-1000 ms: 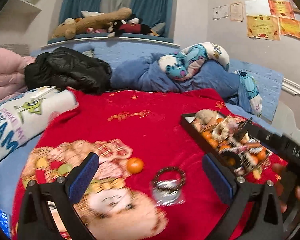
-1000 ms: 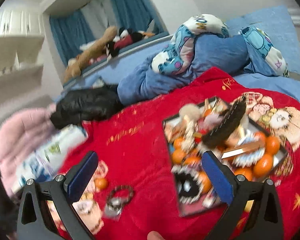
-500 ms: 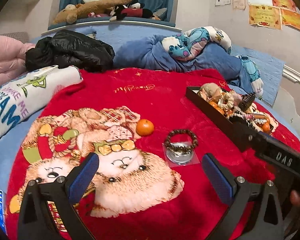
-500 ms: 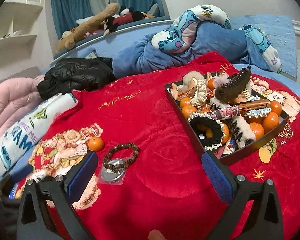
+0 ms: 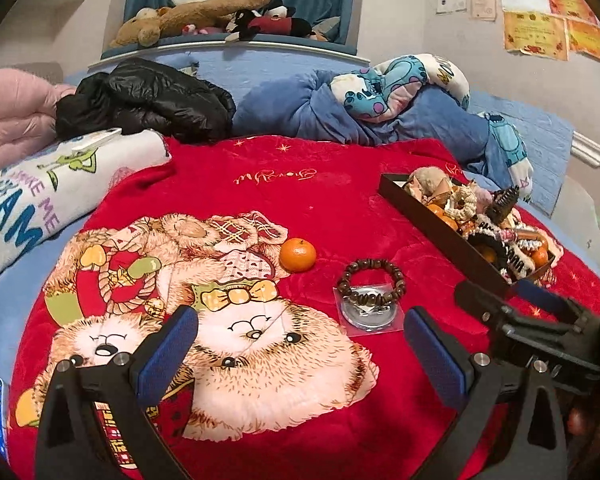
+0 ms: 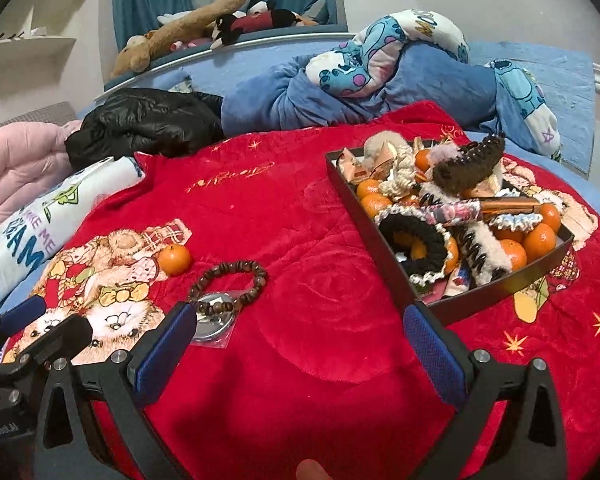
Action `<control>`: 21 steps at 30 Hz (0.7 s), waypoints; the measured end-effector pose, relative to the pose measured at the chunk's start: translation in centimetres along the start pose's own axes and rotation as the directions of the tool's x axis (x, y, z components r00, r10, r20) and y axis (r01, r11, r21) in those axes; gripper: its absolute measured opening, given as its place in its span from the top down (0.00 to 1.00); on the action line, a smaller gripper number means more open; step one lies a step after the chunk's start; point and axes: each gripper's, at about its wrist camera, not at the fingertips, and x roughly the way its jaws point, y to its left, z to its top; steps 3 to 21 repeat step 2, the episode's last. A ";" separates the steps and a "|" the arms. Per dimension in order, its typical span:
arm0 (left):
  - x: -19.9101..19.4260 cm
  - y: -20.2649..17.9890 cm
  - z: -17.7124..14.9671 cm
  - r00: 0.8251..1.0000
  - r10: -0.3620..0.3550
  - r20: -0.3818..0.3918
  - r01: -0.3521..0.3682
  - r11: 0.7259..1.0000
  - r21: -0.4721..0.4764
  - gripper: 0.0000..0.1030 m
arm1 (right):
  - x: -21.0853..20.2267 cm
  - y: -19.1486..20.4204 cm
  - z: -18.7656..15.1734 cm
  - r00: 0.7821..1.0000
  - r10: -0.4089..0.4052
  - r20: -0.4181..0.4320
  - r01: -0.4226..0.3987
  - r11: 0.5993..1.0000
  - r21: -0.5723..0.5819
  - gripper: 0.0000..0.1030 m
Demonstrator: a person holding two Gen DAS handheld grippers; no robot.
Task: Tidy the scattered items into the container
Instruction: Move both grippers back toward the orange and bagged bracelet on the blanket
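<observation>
Both the left claw [image 5: 300, 344] and right claw [image 6: 300, 344] gape empty above the red blanket [image 6: 300, 240]; beyond lie a bead bracelet [image 5: 371, 284] atop a bagged disc, a tangerine [image 5: 298, 255], then the crowded black tray [image 6: 384, 256] at right

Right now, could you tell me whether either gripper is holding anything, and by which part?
Nothing is held. The left gripper and right gripper are both open and empty above the red blanket.
</observation>
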 end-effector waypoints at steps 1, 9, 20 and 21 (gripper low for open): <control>0.1 -0.1 0.1 1.000 -0.011 0.000 0.011 1.000 -0.005 0.00 | 0.1 0.1 0.0 1.000 0.000 -0.002 0.000 1.000 -0.004 0.00; 0.1 -0.2 0.1 1.000 -0.012 0.000 0.012 1.000 -0.002 0.00 | 0.1 0.2 -0.1 1.000 -0.004 -0.003 0.003 1.000 -0.010 0.00; 0.1 -0.2 0.1 1.000 -0.012 0.000 0.012 1.000 -0.002 0.00 | 0.1 0.2 -0.1 1.000 -0.004 -0.003 0.003 1.000 -0.010 0.00; 0.1 -0.2 0.1 1.000 -0.012 0.000 0.012 1.000 -0.002 0.00 | 0.1 0.2 -0.1 1.000 -0.004 -0.003 0.003 1.000 -0.010 0.00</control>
